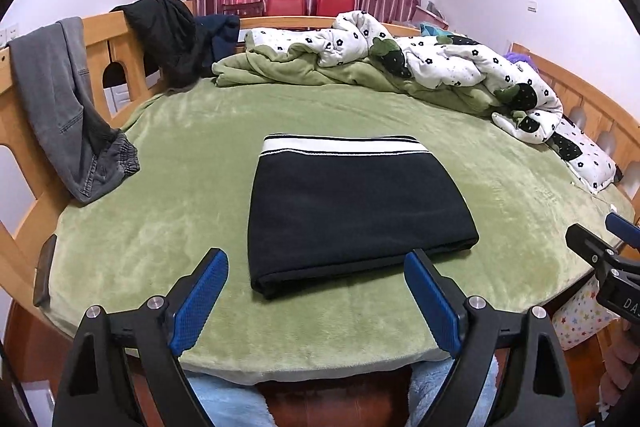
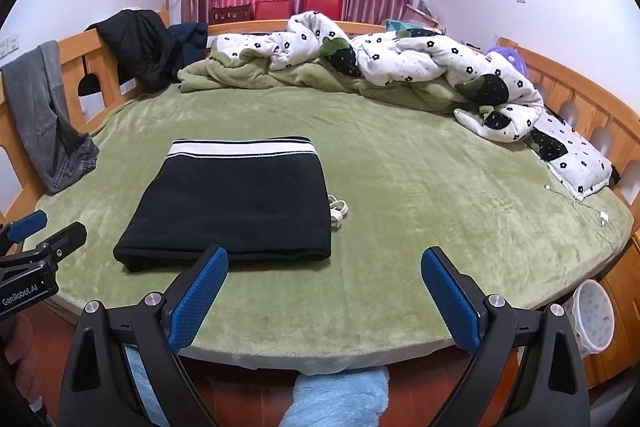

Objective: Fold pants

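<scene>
- pants (image 1: 356, 215): black knit, folded into a flat rectangular stack, soft rounded fold along the near edge. White waistband with thin black stripes runs along the far edge.
- Landmark = pants. They lie flat on the green blanket (image 1: 160, 227), mid-bed, a bit toward the near edge. Nothing touches them from above.
- left gripper (image 1: 316, 295): tongs spread wide, nothing between them, hovering just in front of the pants' near edge, apart from the cloth. Blue pads (image 1: 200, 303) have a fine dimpled texture, set on black plastic arms with 4 round metal pins.
- right gripper (image 2: 324, 295): tongs also spread wide, empty, in front of the pants' near right corner, not touching. Same blue textured pads (image 2: 450, 301).
- Blanket: plush short-pile fleece, olive green, smooth around the pants, bunched in folds far behind them.
- Small pale lumpy item (image 2: 338, 211) just beside the pants' right edge; cannot tell what it is.
- Grey denim trousers (image 1: 68, 107), elastic cuff, draped over the wooden rail (image 1: 116, 31) well left of the pants.
- Puffy white quilt (image 2: 420, 63) with black flower print, crumpled, well behind and right of the pants.
- White cable with charger (image 2: 600, 217) far right of the pants, near the blanket's edge.
- Fluffy light-blue fabric (image 2: 340, 399) below the bed edge, nearer than the pants.
</scene>
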### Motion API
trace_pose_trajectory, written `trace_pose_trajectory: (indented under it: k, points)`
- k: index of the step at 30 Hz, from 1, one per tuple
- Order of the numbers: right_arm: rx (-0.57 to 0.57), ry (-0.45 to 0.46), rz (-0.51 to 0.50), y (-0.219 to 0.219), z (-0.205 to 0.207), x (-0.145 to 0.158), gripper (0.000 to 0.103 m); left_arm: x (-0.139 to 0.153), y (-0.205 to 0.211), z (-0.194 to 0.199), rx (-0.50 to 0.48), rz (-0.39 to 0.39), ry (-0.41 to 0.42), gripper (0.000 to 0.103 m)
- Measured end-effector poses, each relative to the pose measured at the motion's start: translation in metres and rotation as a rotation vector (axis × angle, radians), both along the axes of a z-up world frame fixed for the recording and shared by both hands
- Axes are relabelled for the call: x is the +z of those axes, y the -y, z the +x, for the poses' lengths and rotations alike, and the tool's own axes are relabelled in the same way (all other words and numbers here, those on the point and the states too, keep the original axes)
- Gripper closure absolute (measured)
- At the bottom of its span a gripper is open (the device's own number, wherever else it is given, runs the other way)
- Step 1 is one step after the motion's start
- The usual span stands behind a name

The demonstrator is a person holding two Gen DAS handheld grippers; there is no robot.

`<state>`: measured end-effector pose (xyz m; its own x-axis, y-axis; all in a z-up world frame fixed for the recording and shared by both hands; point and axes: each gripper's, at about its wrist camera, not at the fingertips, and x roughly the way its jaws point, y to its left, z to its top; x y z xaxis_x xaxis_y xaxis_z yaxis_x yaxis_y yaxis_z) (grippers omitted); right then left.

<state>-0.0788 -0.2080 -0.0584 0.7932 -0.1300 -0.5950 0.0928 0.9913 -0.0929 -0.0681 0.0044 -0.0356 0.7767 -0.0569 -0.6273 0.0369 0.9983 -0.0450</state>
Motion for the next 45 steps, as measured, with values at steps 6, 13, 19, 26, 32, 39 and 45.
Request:
trace_pose_trajectory:
  k: [6,13,19,26,32,39,45]
  points:
    - [-0.005,-0.009,0.007,-0.002,0.000,-0.002,0.007,0.001,-0.002,-0.001,0.013,0.005,0.006,0.014]
    - [-0.008,-0.016,-0.008,-0.005,0.001,-0.005,0.007,0.001,-0.005,-0.001,0.034,0.010,0.011,0.014]
    - [-0.017,-0.026,0.001,-0.009,0.005,-0.010,0.007,-0.001,-0.006,0.001,0.039,0.011,0.008,0.014]
    - [-0.021,-0.028,0.005,-0.008,0.008,-0.012,0.007,-0.003,-0.009,0.003,0.050,0.003,0.002,0.014]
    - [-0.028,-0.022,-0.006,-0.012,0.009,-0.013,0.007,-0.003,-0.009,0.003,0.055,0.003,0.011,0.014]
    - [-0.022,-0.020,-0.003,-0.016,0.009,-0.014,0.007,-0.002,-0.005,0.001,0.060,0.001,0.016,0.014]
    - [-0.021,-0.016,0.006,-0.017,0.007,-0.013,0.007,-0.001,-0.003,0.000,0.062,0.005,0.018,0.014]
